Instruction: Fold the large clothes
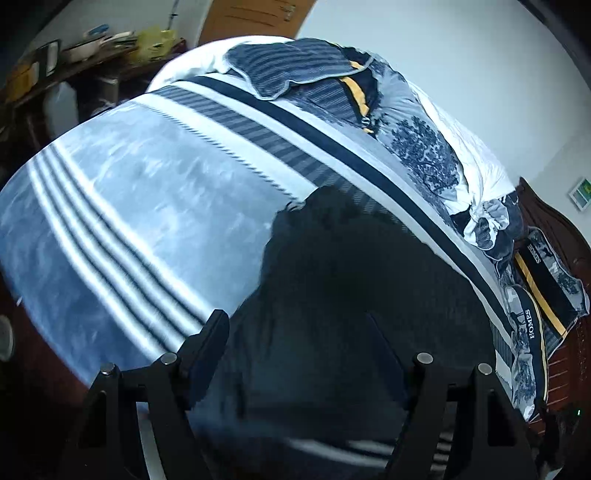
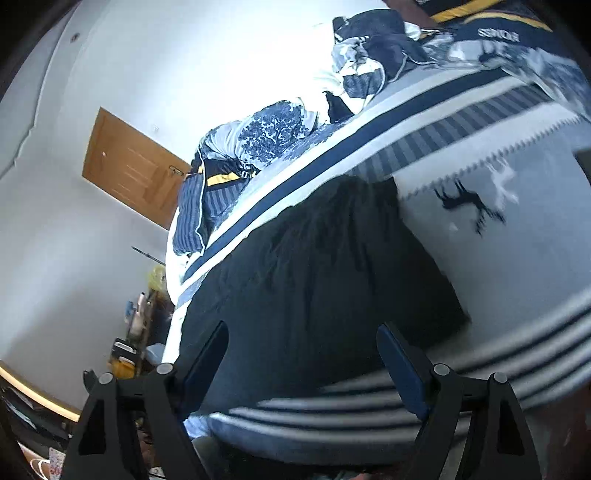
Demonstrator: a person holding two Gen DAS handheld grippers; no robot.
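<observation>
Left wrist view
- left gripper point(image 1: 295, 343): jaws spread wide, nothing pinched; it hung above the garment, pads clear of the cloth.
- garment point(image 1: 351, 280): dark, large, lay flat on the bed under and ahead of the jaws; far edge ragged, near the navy band.
- bed point(image 1: 122, 206): blue-grey cover with white stripes at left, navy band running diagonally.
- quilt point(image 1: 424, 147): bunched along the far side, tree print, beside a striped pillow point(image 1: 291, 62).
- door point(image 1: 255, 14): wooden, top of frame.
- desk point(image 1: 74, 62): cluttered, top left.

Right wrist view
- right gripper point(image 2: 303, 350): jaws spread wide, nothing between the pads.
- garment point(image 2: 317, 273): dark, flat on the bed, filled the centre ahead of the fingers.
- bed point(image 2: 517, 266): grey field with deer print right of the garment; stripes ran under the right finger.
- quilt point(image 2: 266, 133): heaped at the far edge.
- door point(image 2: 129, 166): wooden, left wall.
</observation>
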